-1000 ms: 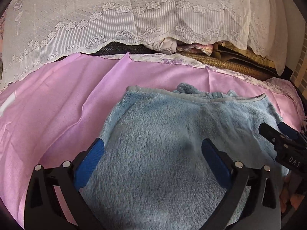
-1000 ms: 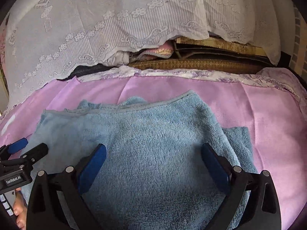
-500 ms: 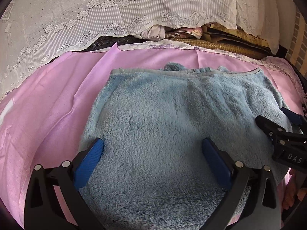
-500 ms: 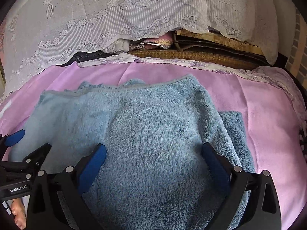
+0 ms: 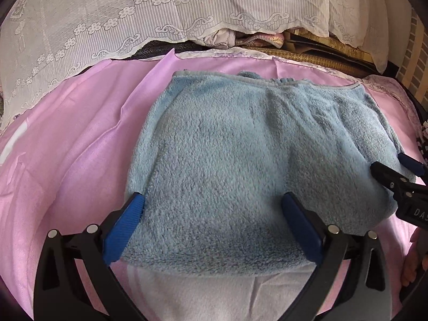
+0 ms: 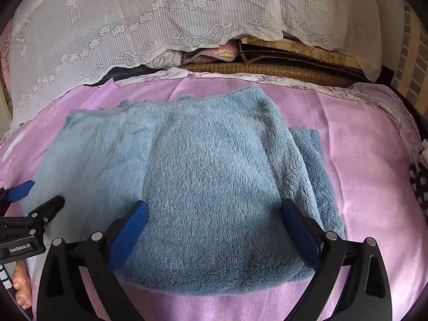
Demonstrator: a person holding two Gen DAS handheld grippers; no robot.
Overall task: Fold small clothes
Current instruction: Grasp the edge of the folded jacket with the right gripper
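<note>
Lying flat on a pink sheet (image 5: 80, 147), a blue fleece garment (image 5: 240, 160) fills the middle of both wrist views, already doubled over, with a lower layer (image 6: 313, 160) showing at 3 o'clock in the right view. The left tongs (image 5: 212, 214) and right tongs (image 6: 211, 222) both stand wide apart, gripping nothing, each straddling the near hem. From either pair the garment extends toward 12 o'clock, while its long axis appears to run from 9 to 3 o'clock. The left tongs sit nearer the 9 o'clock end, the right nearer the 3 o'clock end. A lace curtain (image 6: 160, 26) hangs beyond.
</note>
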